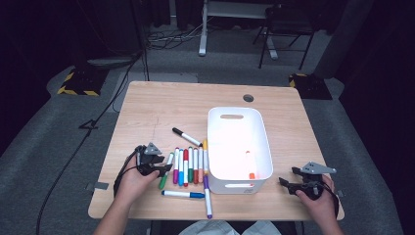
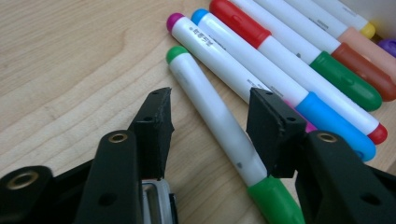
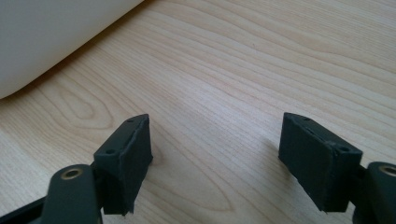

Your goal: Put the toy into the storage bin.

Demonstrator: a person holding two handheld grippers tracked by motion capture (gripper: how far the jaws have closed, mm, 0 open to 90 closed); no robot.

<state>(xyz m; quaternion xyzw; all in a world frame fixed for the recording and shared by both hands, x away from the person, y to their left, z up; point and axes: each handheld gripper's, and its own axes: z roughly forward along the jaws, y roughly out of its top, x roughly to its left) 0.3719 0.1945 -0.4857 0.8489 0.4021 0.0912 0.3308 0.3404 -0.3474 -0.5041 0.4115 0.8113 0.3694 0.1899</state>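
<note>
Straddling the green-capped marker (image 2: 219, 126), the left gripper (image 2: 210, 126) has its jaws partly spread on either side of the white barrel, neither pad clearly pressing on it. This marker lies at the left end of a row of markers (image 1: 188, 166) on the table (image 1: 147, 112), tilted a little away from its magenta and blue neighbours (image 2: 261, 79), near the person's left hand (image 1: 132, 183). Farther forward lies a black-capped marker (image 1: 186, 136); nearer the person, a blue one (image 1: 183, 194) and a purple one (image 1: 207, 196) lie across the front. Right of the row stands a white bin (image 1: 215, 147) with an orange marker (image 1: 250, 165) inside. At the far right, the right gripper (image 3: 215, 158) rests low over bare wood, jaws spread wide with nothing between them.
</note>
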